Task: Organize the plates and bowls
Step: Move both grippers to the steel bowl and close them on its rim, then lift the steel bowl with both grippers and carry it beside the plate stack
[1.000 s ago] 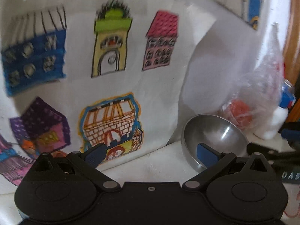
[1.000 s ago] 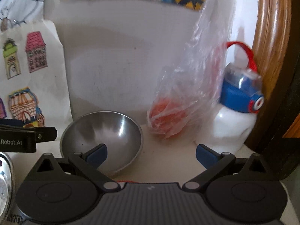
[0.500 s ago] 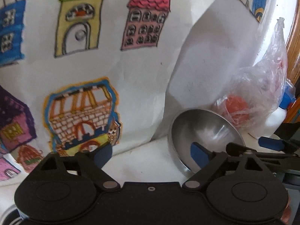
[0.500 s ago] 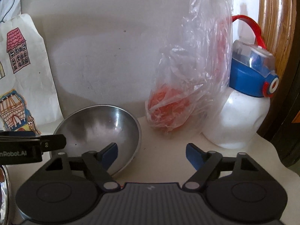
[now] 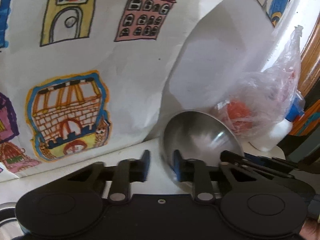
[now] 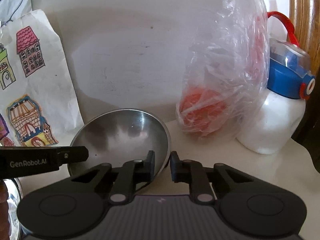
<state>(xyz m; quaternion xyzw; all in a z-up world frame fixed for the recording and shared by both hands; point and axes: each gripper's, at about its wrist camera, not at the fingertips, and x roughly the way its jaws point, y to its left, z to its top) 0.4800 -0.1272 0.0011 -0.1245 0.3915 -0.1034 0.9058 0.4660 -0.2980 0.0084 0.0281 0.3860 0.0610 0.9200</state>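
A steel bowl (image 5: 200, 134) sits on the white counter against the wall; it also shows in the right wrist view (image 6: 124, 136). My left gripper (image 5: 161, 165) has its jaws closed down on the bowl's left rim, one finger outside and one inside. My right gripper (image 6: 162, 165) has its jaws closed down on the bowl's right rim in the same way. The left gripper's black arm (image 6: 40, 160) crosses the bowl's left side in the right wrist view.
A clear plastic bag with something orange (image 6: 218, 92) stands right of the bowl. A white bottle with a blue lid (image 6: 280, 104) stands beyond it. Children's drawings of houses (image 5: 80, 60) cover the wall on the left. Another steel rim (image 6: 12, 200) shows at lower left.
Both grippers have moved in toward the bowl and their jaws have closed from wide open onto its opposite rims.
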